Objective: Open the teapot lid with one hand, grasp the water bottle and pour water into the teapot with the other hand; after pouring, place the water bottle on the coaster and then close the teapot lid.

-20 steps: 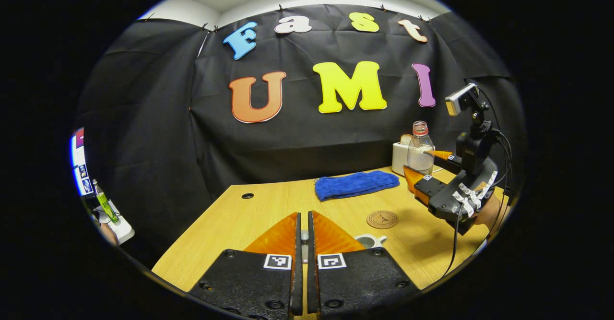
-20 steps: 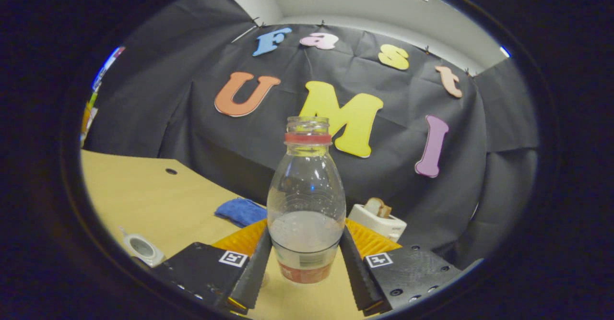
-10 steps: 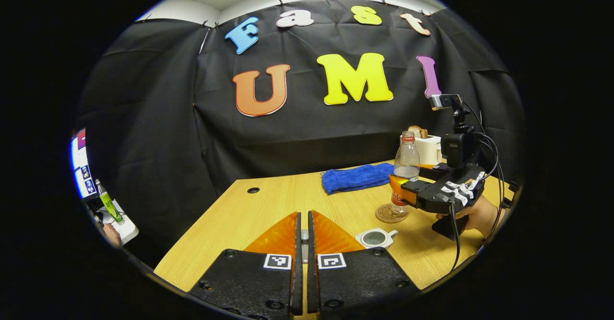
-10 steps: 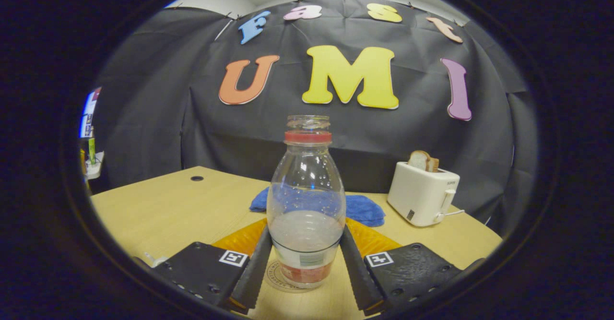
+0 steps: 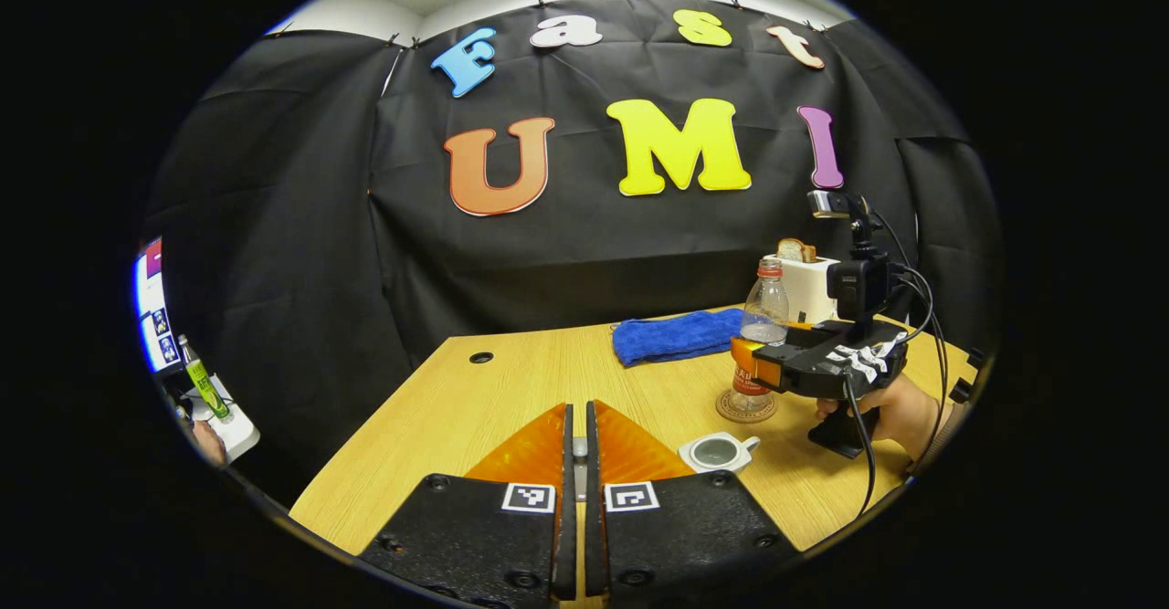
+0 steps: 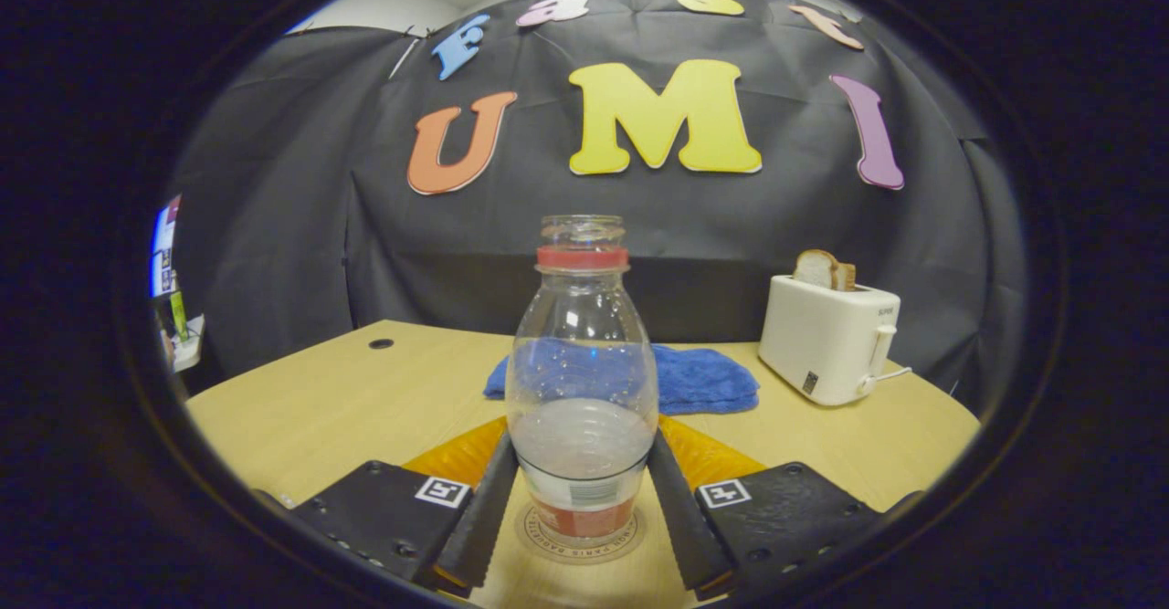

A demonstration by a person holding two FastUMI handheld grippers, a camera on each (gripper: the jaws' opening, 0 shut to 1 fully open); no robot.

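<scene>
On wooden table [image 6: 347, 408], our right gripper [image 6: 582, 499] clamps water bottle [image 6: 582, 381] upright on coaster [image 6: 582, 536]; our left gripper [image 5: 575, 463] pinches the lid knob [image 5: 579, 449].

Water bottle [image 6: 583, 381] on coaster [image 6: 579, 533]; towel [image 6: 699, 379] behind, toaster [image 6: 827, 339] right; teapot [image 5: 718, 451] apparently nearer.
</scene>
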